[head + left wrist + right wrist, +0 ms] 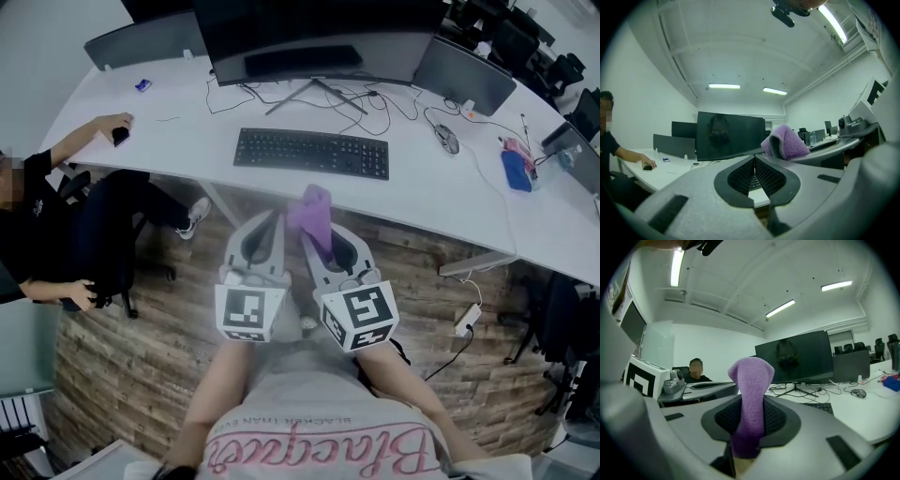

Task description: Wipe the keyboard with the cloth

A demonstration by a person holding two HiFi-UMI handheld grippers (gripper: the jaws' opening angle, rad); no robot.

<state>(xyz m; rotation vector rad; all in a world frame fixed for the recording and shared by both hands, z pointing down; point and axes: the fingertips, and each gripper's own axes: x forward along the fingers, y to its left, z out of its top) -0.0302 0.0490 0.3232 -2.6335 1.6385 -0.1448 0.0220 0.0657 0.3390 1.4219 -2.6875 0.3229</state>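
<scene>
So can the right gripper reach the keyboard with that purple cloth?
Probably yes. The right gripper holds the cloth just short of the desk edge. The keyboard lies straight ahead, with bare desk in front of it and nothing in between.

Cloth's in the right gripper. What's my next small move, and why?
Probably carry the right gripper forward onto the keyboard: its jaws are shut on the purple cloth, which is held short of the desk edge, not touching the keys.
</scene>
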